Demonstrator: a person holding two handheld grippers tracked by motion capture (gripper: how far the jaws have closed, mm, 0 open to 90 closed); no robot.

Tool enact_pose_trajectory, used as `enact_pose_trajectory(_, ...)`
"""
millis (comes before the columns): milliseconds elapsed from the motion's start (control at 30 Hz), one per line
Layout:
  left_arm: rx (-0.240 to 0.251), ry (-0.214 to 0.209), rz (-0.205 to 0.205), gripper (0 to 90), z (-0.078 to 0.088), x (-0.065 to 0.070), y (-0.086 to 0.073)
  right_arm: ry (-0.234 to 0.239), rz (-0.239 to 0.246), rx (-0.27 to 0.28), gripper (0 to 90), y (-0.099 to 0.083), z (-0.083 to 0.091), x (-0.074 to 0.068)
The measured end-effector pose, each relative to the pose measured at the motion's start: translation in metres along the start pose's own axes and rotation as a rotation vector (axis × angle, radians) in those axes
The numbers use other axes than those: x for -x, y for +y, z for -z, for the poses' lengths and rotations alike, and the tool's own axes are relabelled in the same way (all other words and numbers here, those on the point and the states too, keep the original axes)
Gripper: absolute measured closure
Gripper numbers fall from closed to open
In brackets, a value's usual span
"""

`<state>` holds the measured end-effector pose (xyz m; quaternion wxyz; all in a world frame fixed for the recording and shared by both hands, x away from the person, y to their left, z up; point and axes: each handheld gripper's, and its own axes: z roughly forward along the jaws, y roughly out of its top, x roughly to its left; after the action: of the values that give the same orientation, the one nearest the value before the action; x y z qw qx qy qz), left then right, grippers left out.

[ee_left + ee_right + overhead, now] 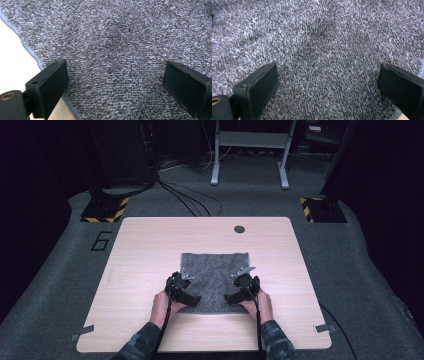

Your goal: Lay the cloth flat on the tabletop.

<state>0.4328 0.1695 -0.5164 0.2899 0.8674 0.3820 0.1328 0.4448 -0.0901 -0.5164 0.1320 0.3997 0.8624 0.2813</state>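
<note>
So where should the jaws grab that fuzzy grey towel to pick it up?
Probably at the near edge of the grey towel, by its two near corners, coming in low from the person's side. It lies flat on the table, so only the stitched hem gives the jaws something to pinch. The left gripper and right gripper already sit there, open.

Light wooden table [150,245] on grey carpet [350,250], dim room.

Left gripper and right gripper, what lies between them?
In the high view, a bare stretch of grey towel lies between the left gripper and right gripper.
</note>
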Motion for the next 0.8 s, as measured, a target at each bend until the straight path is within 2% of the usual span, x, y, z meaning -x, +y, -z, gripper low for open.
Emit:
enact_pose_trajectory(33,0.0,-0.002,0.008,5.5,0.001,0.001,-0.001,0.001,0.007,0.006,2.3,-0.001,0.0,0.0)
enact_pose_trajectory(67,0.0,0.007,-0.004,4.5,0.001,0.002,-0.002,0.006,0.016,0.003,2.3,-0.001,0.0,0.001)
enact_pose_trajectory(167,0.002,0.003,0.006,3.8,0.001,0.002,-0.004,0.013,0.017,0.005,2.2,-0.003,0.001,0.001)
enact_pose_trajectory(233,0.02,0.019,0.026,3.7,0.003,0.005,-0.008,0.006,0.011,0.013,2.2,-0.006,0.002,-0.001)
enact_pose_trajectory(333,0.02,0.024,0.023,3.7,0.005,0.007,-0.01,0.011,0.01,0.008,2.2,-0.008,0.005,-0.002)
enact_pose_trajectory(367,0.024,0.026,0.033,3.6,0.006,0.009,-0.013,0.002,0.008,0.02,2.2,-0.011,0.005,-0.003)
enact_pose_trajectory(533,0.02,0.023,0.026,3.3,0.01,0.015,-0.018,0.012,0.022,0.005,2.2,-0.016,0.011,-0.004)
enact_pose_trajectory(633,0.037,0.03,0.038,3.3,0.014,0.023,-0.025,0.018,0.024,0.004,2.2,-0.021,0.014,-0.008)
enact_pose_trajectory(700,0.029,0.024,0.025,3.2,0.017,0.027,-0.027,0.015,0.027,0.005,2.2,-0.025,0.017,-0.011)
enact_pose_trajectory(800,0.036,0.001,0.043,3.1,0.02,0.029,-0.031,0.014,0.023,0.009,2.3,-0.031,0.021,-0.017)
